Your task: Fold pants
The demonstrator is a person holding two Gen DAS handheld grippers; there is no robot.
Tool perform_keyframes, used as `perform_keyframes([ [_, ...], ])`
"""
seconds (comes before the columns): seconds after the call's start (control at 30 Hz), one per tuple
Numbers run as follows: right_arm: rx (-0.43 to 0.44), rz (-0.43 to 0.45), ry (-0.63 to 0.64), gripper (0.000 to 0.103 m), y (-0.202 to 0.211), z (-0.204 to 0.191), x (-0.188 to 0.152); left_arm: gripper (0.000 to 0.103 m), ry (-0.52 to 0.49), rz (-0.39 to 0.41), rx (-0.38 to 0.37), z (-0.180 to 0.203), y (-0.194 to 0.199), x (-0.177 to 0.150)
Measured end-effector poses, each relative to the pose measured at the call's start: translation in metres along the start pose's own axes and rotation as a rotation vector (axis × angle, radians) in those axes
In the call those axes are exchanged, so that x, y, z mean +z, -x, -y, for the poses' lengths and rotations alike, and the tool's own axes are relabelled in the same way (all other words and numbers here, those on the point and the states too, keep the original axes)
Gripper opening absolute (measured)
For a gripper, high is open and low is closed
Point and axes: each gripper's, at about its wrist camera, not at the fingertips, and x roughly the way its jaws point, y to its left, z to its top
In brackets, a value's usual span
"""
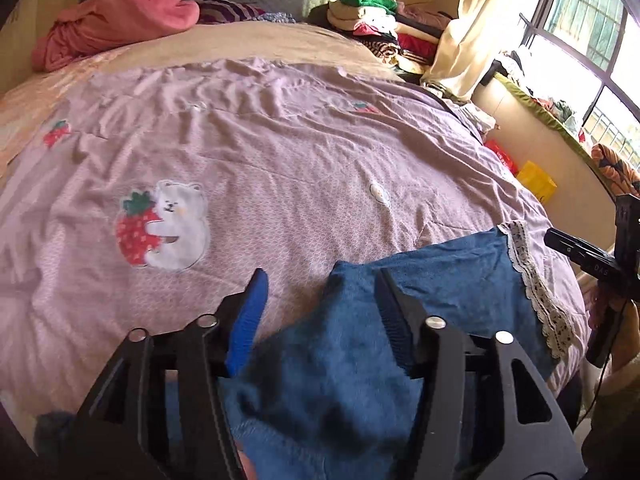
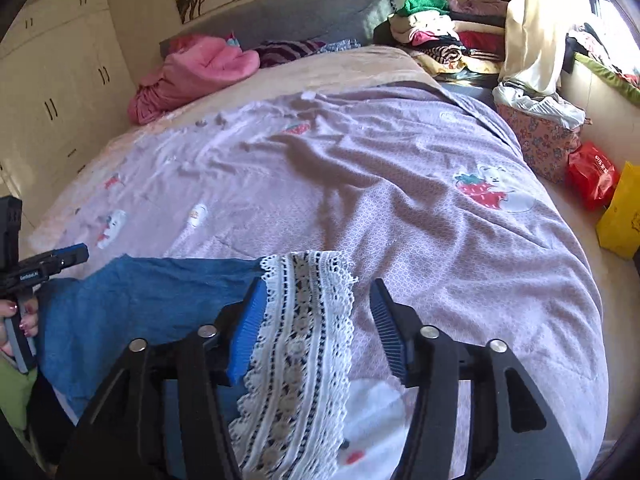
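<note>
We see the pants [image 1: 440, 276], blue denim with a white lace trim [image 2: 304, 328] along the hem, lying on the bed near its foot edge. In the left wrist view the cloth bunches up at 6 o'clock and spreads flatter toward 3 o'clock. In the right wrist view the lace sits at 6 o'clock, denim stretching toward 9 o'clock.

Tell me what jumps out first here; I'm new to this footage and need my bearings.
The blue pants with a white lace hem lie at the near edge of the bed, between the open left gripper and open right gripper. Beyond them spreads a mauve bedspread with a bear hugging a strawberry. A pink blanket is heaped near the headboard.
</note>
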Motion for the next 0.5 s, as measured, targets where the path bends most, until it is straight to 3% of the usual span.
perform_keyframes([
  [0.1,0.072,0.025,0.03,0.058,0.027,-0.025,-0.018,0.062,0.009,0.008,0.083,-0.01,0.034,-0.019],
  [0.17,0.115,0.007,0.06,0.058,0.032,-0.047,-0.032,0.068,0.045,0.012,0.082,-0.021,0.056,-0.037],
  [0.33,0.24,-0.058,0.163,0.058,0.027,-0.11,-0.069,0.078,0.135,0.033,0.171,-0.053,0.107,-0.086],
  [0.5,0.285,-0.114,0.261,0.058,0.014,-0.156,-0.088,0.084,0.24,0.011,0.238,-0.095,0.127,-0.119],
])
